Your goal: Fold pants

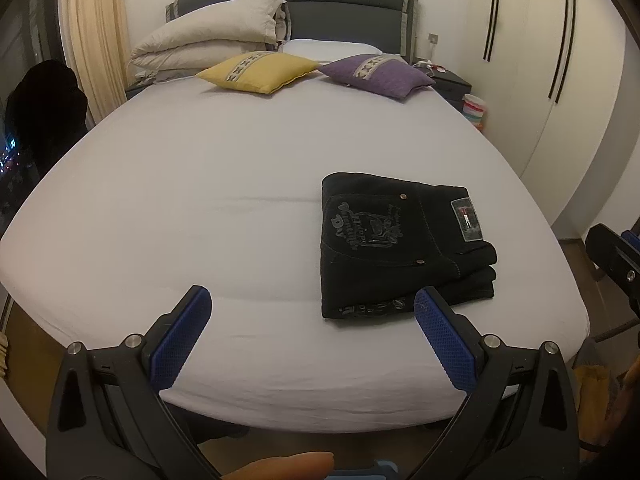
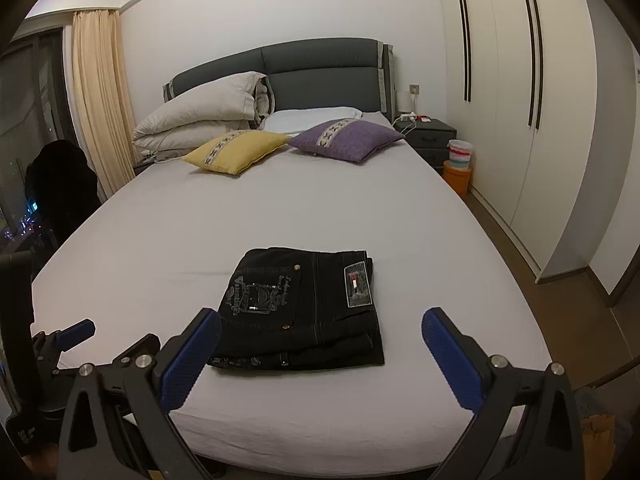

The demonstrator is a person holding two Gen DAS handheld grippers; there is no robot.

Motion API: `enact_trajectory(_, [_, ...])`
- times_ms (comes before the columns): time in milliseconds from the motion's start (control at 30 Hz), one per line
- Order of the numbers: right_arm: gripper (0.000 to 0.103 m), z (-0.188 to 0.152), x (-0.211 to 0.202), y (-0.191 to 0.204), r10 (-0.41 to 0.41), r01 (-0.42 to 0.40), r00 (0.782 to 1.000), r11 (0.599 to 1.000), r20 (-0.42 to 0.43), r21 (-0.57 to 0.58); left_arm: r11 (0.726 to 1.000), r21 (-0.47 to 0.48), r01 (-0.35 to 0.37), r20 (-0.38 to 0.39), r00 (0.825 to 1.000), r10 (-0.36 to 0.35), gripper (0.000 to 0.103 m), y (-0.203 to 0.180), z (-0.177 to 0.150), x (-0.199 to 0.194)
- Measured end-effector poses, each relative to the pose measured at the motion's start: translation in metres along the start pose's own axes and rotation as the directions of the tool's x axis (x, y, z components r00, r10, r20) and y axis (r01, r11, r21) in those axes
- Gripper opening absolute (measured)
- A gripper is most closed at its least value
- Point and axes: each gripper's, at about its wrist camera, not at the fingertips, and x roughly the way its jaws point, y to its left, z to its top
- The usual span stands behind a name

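Black pants (image 1: 400,244) lie folded into a compact rectangle on the bed's white sheet (image 1: 180,200), back pocket print and waist label facing up. They also show in the right wrist view (image 2: 304,308). My left gripper (image 1: 312,304) is open and empty, held above the bed's front edge, left of the pants. My right gripper (image 2: 320,324) is open and empty, held just in front of the pants. The left gripper also shows at the left of the right wrist view (image 2: 60,340).
A yellow cushion (image 1: 258,70), a purple cushion (image 1: 378,74) and a folded duvet (image 1: 212,40) lie at the headboard end. A nightstand (image 2: 434,138) and striped bin (image 2: 459,156) stand at the right, beside white wardrobes (image 2: 532,100). A dark chair (image 2: 60,184) stands left.
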Motion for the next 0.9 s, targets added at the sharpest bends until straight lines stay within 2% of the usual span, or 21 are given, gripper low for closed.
enact_trajectory(900, [0.103, -0.0033, 0.004, -0.0084, -0.002, 0.002, 1.0, 1.0, -0.027, -0.001, 1.0, 0.009, -0.007, 0.001, 1.0, 0.007, 0.103, 0.0, -0.0023, 0.0038])
